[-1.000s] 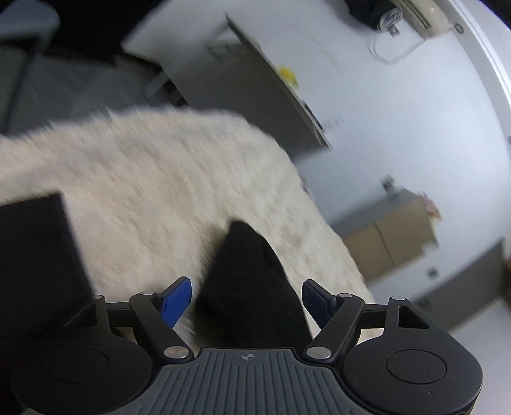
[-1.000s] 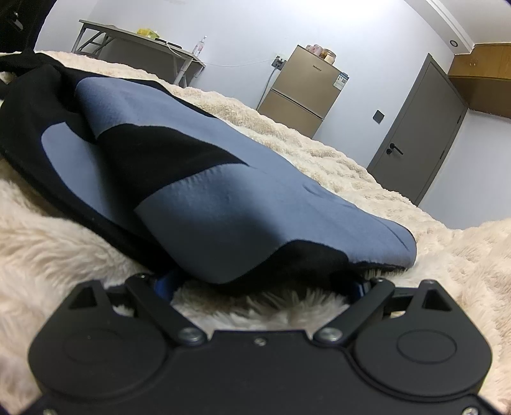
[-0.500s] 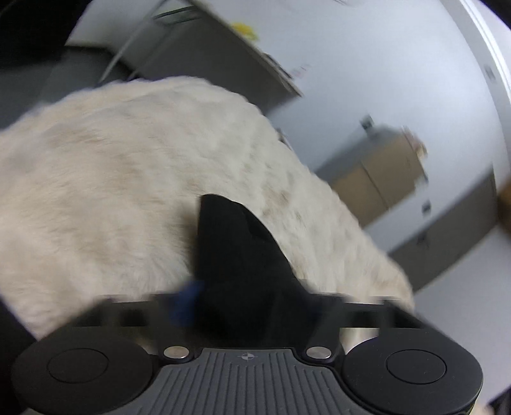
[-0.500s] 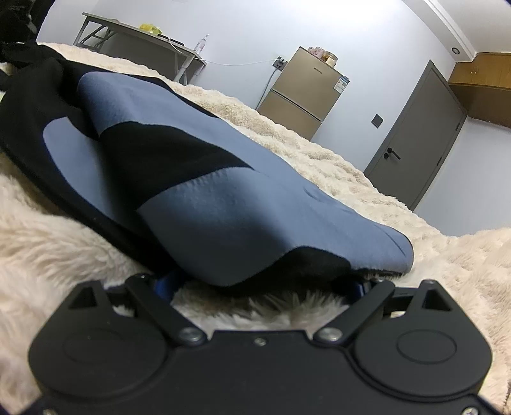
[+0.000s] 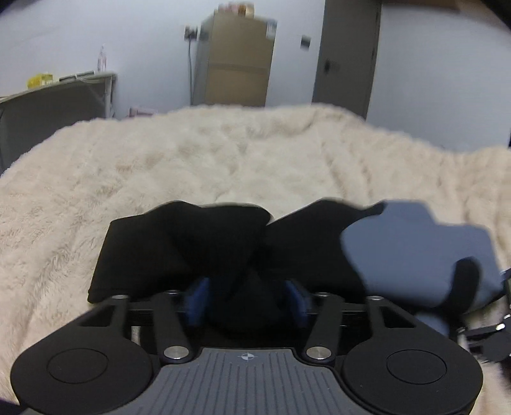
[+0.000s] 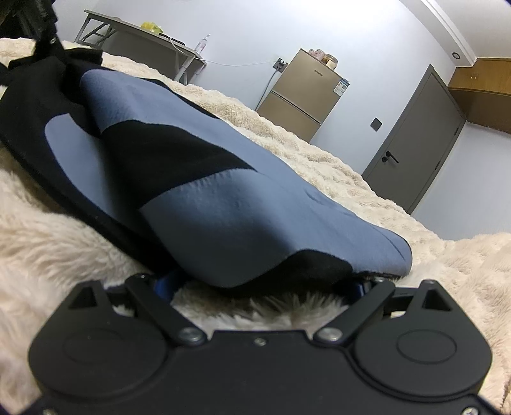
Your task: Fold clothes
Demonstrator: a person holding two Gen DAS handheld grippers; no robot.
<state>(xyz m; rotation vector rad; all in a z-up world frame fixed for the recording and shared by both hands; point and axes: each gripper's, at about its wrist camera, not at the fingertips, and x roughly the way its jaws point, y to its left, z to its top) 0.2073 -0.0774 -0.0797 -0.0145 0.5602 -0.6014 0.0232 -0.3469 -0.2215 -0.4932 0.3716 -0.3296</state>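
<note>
A black and grey-blue garment (image 6: 204, 204) lies in a heap on a cream fluffy blanket (image 6: 383, 204). My right gripper (image 6: 260, 284) rests low at its near hem, jaws wide apart, tips hidden under the fabric edge. At the garment's far end the left gripper's black body (image 6: 38, 16) shows at the top left. In the left wrist view a bunch of black cloth (image 5: 191, 242) drapes over and between the blue pads (image 5: 198, 300). My left gripper (image 5: 248, 297) is opening, with the cloth loose between its jaws. A grey-blue panel (image 5: 399, 249) lies to the right.
Past the blanket stand a grey desk (image 6: 143, 35) with a bottle and a yellow item, a tan fridge (image 6: 303, 95) and a grey door (image 6: 415, 153). Part of the right gripper (image 5: 491, 338) shows at the left view's right edge.
The left view has rolled from tilted to level and swung toward the fridge and door. Its jaws closed on black cloth, then parted again. The right gripper has not moved.
</note>
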